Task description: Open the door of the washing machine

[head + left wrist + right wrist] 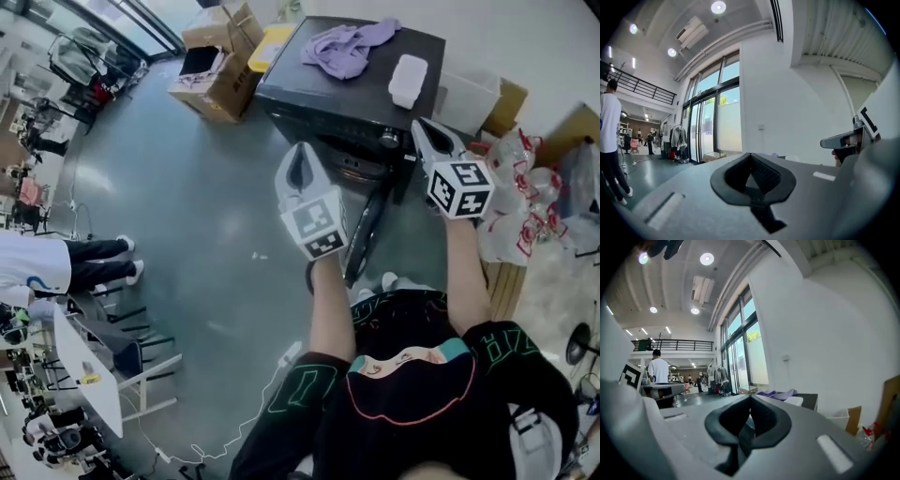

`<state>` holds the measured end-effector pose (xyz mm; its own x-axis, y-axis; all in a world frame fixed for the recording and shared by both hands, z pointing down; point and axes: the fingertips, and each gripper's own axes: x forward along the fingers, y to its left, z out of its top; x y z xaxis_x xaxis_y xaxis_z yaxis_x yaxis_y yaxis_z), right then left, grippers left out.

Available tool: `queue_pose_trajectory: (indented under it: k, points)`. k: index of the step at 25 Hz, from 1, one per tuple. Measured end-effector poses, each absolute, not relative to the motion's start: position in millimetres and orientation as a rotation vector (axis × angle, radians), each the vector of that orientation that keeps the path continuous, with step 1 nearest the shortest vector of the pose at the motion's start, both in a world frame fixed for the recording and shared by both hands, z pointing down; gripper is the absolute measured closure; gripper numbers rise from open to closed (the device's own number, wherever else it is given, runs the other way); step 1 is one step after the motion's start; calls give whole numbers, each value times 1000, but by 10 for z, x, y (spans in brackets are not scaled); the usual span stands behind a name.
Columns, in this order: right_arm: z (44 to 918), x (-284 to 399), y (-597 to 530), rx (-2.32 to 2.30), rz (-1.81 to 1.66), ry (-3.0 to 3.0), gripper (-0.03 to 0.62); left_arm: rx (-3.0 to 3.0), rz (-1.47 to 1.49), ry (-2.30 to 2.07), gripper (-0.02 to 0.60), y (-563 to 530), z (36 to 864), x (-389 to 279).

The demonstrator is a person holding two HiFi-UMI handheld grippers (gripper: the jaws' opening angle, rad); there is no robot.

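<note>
We look down on a wide workshop with a grey floor (187, 216). Far to the left of our left gripper, a person (37, 264) in a white top stands by a white table (94, 380). Ahead of that gripper and to its left lie open cardboard boxes (220, 70).

Our left gripper (300, 157) points out level. Its jaws are pressed together with nothing between them.

Just ahead of both grippers sits the black washer (347, 94), with a purple cloth (342, 47) and a white tub (408, 80) on its top. Its door (368, 225) hangs swung open, in the gap between the two grippers and lower than them.

Our right gripper (427, 139) is near the washer's front right corner, its jaws likewise closed and empty. To its right lies a heap of clear plastic bags (520, 202).
</note>
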<state>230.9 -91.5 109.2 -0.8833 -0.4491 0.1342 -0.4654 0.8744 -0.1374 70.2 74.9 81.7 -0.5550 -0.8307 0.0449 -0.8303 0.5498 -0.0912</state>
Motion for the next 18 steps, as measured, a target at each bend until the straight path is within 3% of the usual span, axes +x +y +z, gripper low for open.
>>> queue_pose_trajectory:
  k: [18]
  points:
    - [578, 2283, -1056, 743, 15, -3051, 591, -1407, -87, 2667, 571, 505, 454, 801]
